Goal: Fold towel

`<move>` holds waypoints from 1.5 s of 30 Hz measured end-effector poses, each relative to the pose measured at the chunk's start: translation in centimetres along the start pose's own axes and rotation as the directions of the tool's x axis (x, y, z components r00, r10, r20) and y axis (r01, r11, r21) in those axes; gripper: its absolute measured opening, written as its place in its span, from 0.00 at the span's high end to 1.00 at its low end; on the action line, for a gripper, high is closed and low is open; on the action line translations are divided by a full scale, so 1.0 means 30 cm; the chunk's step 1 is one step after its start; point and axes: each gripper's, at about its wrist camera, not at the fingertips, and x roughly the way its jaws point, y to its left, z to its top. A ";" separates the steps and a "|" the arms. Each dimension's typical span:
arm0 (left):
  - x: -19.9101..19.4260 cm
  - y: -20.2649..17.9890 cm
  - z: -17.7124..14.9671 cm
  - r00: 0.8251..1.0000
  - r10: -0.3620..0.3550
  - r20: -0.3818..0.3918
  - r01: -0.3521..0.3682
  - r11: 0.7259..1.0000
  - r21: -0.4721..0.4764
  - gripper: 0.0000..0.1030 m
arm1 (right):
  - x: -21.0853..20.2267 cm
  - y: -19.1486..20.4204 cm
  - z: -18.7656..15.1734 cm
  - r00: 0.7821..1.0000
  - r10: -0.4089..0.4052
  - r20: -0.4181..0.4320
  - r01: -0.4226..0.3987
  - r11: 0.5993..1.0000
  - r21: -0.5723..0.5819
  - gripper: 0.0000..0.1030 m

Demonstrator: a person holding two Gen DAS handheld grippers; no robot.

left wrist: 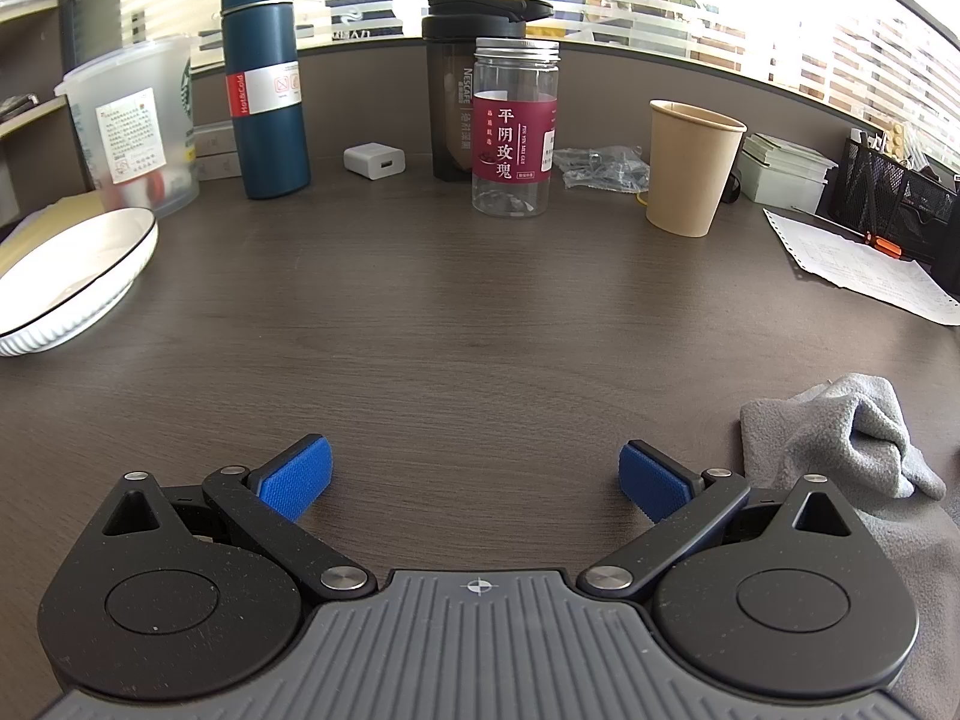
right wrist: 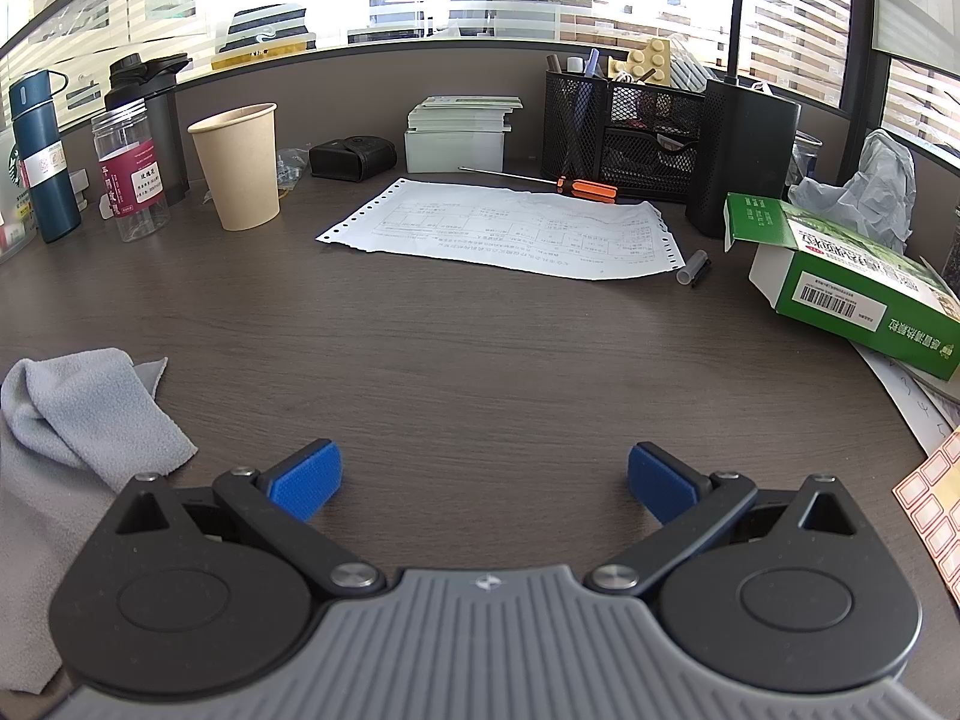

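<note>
Towel [left wrist: 840, 444], grey and crumpled, lies on the desk [left wrist: 480, 312] between the two tongs, at the near edge. Left gripper [left wrist: 474, 480]: jaws wide, nothing between them, towel just to its right. Right gripper [right wrist: 485, 480]: jaws wide, empty, towel just to its left [right wrist: 84, 414]. Neither touches it; both look about equally near. Its long axis cannot be told while bunched. Farther off: plate [left wrist: 78, 276], jar [left wrist: 513, 132], paper cup [left wrist: 690, 168], printed sheet [right wrist: 510, 228], green box [right wrist: 852, 282]. Nothing stands between tongs and towel.
</note>
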 end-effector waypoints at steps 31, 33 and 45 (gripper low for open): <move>0.006 0.004 0.009 1.000 -0.001 0.000 0.001 1.000 0.005 0.00 | -0.003 0.006 -0.003 1.000 -0.013 -0.003 0.013 1.000 0.009 0.00; 0.006 0.004 0.008 1.000 -0.001 0.000 0.001 1.000 0.006 0.00 | -0.002 0.008 -0.002 1.000 -0.013 -0.004 0.013 1.000 0.009 0.00; 0.004 0.004 0.009 1.000 -0.001 0.000 0.001 1.000 0.006 0.00 | -0.002 0.009 -0.001 1.000 -0.013 -0.004 0.013 1.000 0.009 0.00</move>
